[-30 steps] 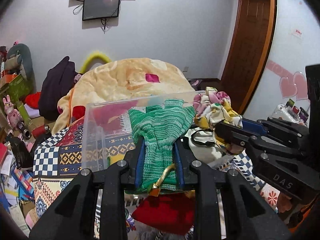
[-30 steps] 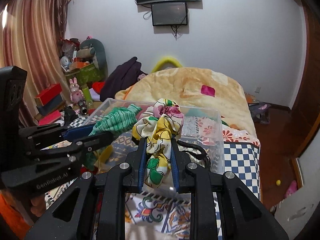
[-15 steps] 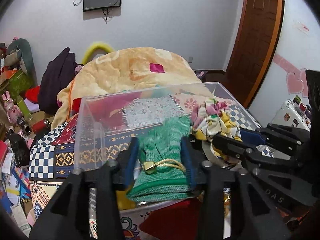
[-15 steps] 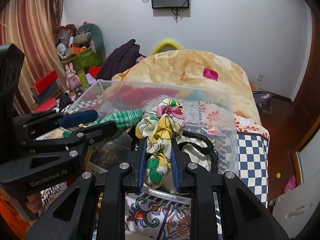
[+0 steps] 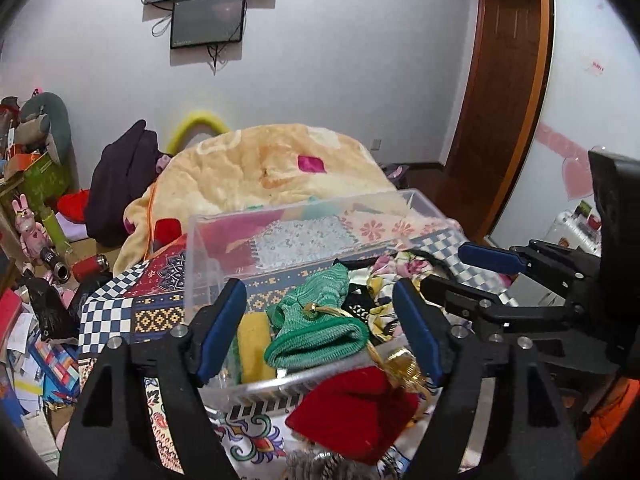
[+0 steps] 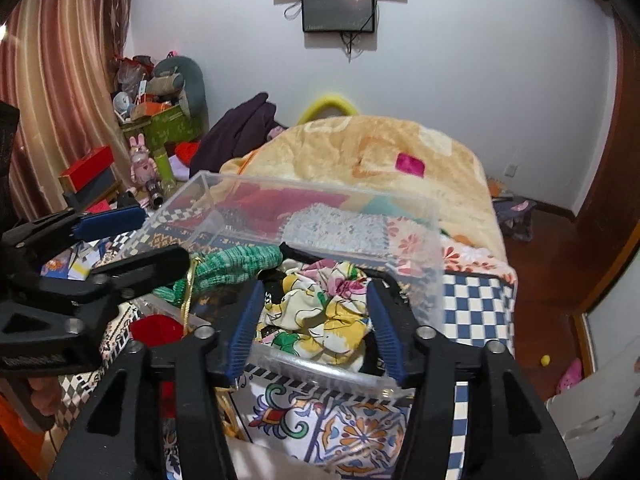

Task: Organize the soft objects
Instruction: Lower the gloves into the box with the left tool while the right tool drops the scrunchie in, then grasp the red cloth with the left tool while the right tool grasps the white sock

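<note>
A clear plastic box (image 5: pixel 208 248) (image 6: pixel 424 276) stands on the patterned bedspread. A green knitted pouch with a gold cord (image 5: pixel 316 330) (image 6: pixel 224 266) lies inside it, beside a floral yellow cloth (image 6: pixel 320 320) (image 5: pixel 394 276). My left gripper (image 5: pixel 318 328) is open, its pads on either side of the green pouch and apart from it. My right gripper (image 6: pixel 314 322) is open around the floral cloth, not squeezing it. A red soft pouch (image 5: pixel 356 412) (image 6: pixel 154 330) lies outside the box at its near edge.
A yellow cloth (image 5: pixel 254 346) lies in the box's left corner. A peach quilt (image 5: pixel 276 172) is heaped behind the box. Clutter, boxes and a toy rabbit (image 6: pixel 140 160) fill the left side. A wooden door (image 5: pixel 500 100) stands on the right.
Both grippers lowered their loads into the box and opened. The green pouch and the floral cloth now lie released inside it.
</note>
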`<state>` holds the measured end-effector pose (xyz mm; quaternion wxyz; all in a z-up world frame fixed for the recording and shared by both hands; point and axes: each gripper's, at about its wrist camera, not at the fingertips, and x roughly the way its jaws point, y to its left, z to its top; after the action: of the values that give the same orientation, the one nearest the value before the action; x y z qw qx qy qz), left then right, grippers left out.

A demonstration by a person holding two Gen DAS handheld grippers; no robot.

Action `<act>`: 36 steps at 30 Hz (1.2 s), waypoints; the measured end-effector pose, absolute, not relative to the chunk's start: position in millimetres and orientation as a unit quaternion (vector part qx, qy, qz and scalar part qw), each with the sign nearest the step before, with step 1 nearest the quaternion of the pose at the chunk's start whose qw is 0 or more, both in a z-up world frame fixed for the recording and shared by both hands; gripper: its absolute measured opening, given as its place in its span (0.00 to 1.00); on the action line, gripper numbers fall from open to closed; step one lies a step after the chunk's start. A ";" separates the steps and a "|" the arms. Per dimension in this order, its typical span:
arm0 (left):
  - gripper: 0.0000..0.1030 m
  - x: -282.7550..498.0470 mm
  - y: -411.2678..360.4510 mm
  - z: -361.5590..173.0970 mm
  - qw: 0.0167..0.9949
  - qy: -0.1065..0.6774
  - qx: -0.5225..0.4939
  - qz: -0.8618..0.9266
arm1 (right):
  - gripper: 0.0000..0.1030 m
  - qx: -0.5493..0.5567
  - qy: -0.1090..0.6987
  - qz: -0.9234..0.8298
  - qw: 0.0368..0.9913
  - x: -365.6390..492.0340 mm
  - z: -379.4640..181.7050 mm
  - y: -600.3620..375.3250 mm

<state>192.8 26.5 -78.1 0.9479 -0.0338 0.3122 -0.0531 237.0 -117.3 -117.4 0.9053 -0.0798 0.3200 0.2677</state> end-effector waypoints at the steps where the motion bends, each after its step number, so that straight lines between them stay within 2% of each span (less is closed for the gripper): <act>1: 0.75 187.8 27.4 -74.5 0.950 0.307 -0.034 -0.053 | 0.51 -0.080 0.316 0.268 0.907 234.4 -114.9 -119.3; 5: 0.82 169.3 31.7 -63.5 0.955 0.290 -0.040 -0.052 | 0.55 -0.077 0.299 0.267 0.913 221.7 -105.6 -128.3; 9: 0.86 151.7 35.9 -59.3 0.957 0.282 -0.046 -0.053 | 0.69 -0.077 0.279 0.266 0.920 203.2 -101.0 -137.7; 13: 0.87 133.7 35.1 -65.2 0.954 0.290 -0.043 -0.056 | 0.78 -0.074 0.267 0.265 0.924 186.9 -106.2 -146.0; 23: 0.88 100.8 21.4 -111.0 0.936 0.344 -0.026 -0.063 | 0.79 -0.108 0.325 0.280 0.897 158.8 -155.1 -139.6; 33: 0.88 110.0 13.3 -143.6 0.922 0.379 -0.041 -0.065 | 0.78 -0.099 0.385 0.277 0.875 161.1 -193.3 -142.6; 35: 0.88 114.6 11.7 -145.0 0.923 0.378 -0.041 -0.063 | 0.75 -0.092 0.390 0.279 0.873 162.6 -196.0 -144.4; 36: 0.88 117.8 11.4 -145.5 0.923 0.378 -0.042 -0.063 | 0.65 -0.088 0.392 0.281 0.872 163.6 -197.0 -145.6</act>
<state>117.8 11.4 -145.5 0.9227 -0.0418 0.3779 -0.0632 163.6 -145.6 -197.0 0.8717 -0.0876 0.3920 0.2806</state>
